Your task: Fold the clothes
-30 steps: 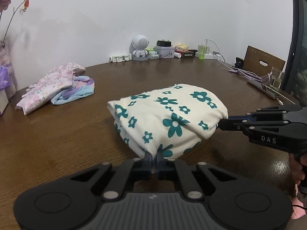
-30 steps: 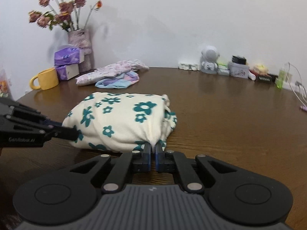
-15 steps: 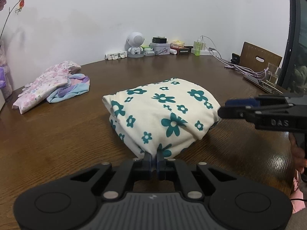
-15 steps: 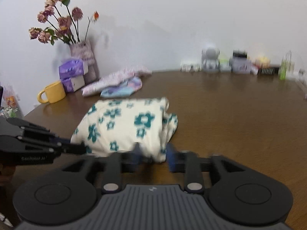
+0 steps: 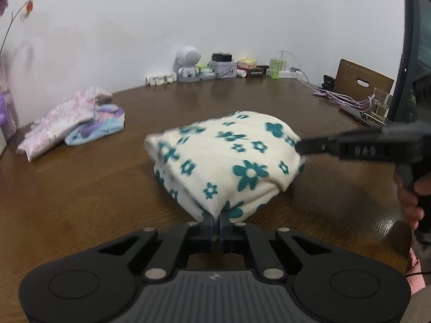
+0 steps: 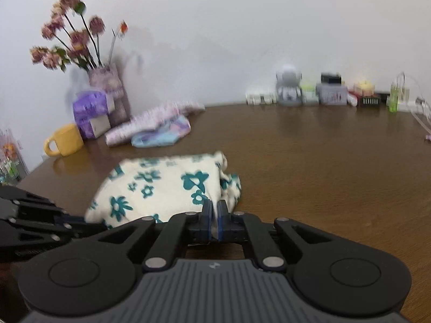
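A folded cream garment with teal flowers lies as a thick bundle on the brown wooden table. My left gripper is shut on its near corner, with cloth pinched between the blue pads. In the right wrist view the same garment sits just ahead. My right gripper has its jaws closing tight on a fold at the bundle's near right corner, fabric showing between the pads. From the left wrist view the right gripper meets the bundle's right edge, blurred, with a hand behind it.
A pile of pink and blue clothes lies at the back left. A yellow mug, a purple tissue pack and a vase of flowers stand nearby. An astronaut figure, small boxes and cables line the far edge.
My right gripper opened, shifted along the bundle's corner and shut on the cloth again. My left gripper kept its hold and stayed where it was.
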The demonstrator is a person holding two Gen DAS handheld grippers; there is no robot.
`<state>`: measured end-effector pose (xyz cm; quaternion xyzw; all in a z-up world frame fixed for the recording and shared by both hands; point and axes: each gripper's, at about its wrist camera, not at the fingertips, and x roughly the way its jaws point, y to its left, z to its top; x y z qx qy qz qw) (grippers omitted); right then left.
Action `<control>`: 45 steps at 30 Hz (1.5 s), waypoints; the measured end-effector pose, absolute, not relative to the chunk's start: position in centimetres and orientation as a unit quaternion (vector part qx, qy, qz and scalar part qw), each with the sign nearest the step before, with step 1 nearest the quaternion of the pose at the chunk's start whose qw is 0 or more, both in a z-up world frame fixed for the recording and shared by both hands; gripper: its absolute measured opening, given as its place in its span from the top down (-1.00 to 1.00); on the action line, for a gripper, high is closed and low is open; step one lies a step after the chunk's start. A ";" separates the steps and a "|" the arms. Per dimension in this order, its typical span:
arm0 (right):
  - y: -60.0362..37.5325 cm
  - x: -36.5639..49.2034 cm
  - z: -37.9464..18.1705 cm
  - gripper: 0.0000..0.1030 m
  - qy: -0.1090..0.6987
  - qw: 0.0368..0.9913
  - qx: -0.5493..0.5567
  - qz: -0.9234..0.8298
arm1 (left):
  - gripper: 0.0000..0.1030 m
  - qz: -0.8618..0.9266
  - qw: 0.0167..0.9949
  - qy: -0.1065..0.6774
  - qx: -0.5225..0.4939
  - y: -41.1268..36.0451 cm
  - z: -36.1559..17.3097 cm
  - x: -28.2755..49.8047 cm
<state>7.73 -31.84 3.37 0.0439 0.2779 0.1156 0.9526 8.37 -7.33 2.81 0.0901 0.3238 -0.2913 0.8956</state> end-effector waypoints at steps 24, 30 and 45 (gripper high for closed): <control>-30.2 6.0 2.7 0.95 0.277 0.950 -0.008 0.143 | 0.94 -0.279 0.901 0.307 0.125 -7.5 3.9 7.9; -30.3 6.6 2.4 0.95 0.293 0.944 -0.031 0.148 | 0.94 -0.280 0.895 0.317 0.139 -7.6 3.2 8.3; -35.0 6.7 3.2 0.29 0.283 0.937 0.099 0.182 | 0.36 -0.305 0.883 0.357 0.010 -4.0 2.8 9.7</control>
